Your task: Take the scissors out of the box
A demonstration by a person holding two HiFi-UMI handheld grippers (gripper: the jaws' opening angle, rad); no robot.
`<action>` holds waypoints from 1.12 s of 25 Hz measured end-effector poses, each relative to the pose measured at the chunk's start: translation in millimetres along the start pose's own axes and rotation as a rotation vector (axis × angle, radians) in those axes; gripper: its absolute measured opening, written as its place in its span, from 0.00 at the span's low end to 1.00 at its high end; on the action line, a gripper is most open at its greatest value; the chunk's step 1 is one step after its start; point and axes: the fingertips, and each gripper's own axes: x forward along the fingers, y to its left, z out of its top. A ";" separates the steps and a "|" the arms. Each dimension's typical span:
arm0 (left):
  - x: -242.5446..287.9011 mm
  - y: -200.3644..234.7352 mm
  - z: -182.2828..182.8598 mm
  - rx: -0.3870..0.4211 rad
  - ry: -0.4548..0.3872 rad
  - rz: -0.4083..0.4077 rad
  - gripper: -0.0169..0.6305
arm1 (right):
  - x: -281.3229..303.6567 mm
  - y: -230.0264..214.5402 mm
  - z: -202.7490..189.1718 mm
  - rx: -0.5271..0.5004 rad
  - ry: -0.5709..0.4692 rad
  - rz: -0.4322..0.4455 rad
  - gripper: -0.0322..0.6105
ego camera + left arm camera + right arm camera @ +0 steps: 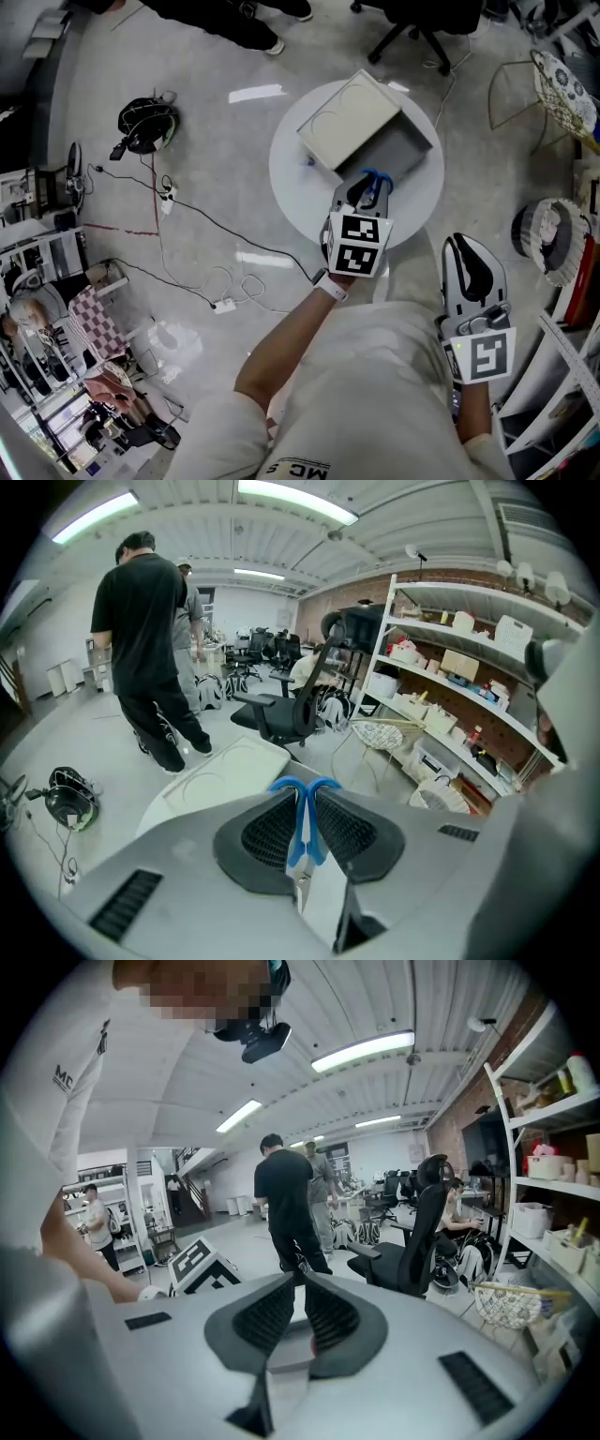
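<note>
The scissors (376,177) have blue handles, and my left gripper (367,190) is shut on them, holding them in the air over the open end of the box (352,116). In the left gripper view the blue handles (299,840) are pinched between the black pads, loops pointing away, with the beige box lid (223,772) below and beyond. The box lies on a round white table (292,180), its lid slid back and its grey inside (401,150) showing. My right gripper (464,246) hangs at the lower right, off the table, shut (294,1288) with nothing in it.
Cables and a black headset (147,124) lie on the floor to the left. An office chair (420,26) stands beyond the table, a wire basket (561,86) and shelves (562,375) to the right. A person in black (143,639) stands farther off.
</note>
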 end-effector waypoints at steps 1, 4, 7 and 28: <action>-10.7 -1.6 3.6 -0.001 -0.007 -0.002 0.13 | -3.0 2.7 1.7 -0.006 -0.006 -0.002 0.16; -41.9 -5.3 13.2 -0.005 -0.034 -0.008 0.13 | -10.6 10.7 7.6 -0.024 -0.016 -0.004 0.16; -69.0 -9.8 24.0 -0.007 -0.079 -0.009 0.13 | -16.8 15.1 14.2 -0.046 -0.029 -0.007 0.16; -222.8 -14.0 65.8 0.017 -0.376 0.014 0.13 | -53.6 22.7 37.1 -0.147 -0.108 -0.076 0.16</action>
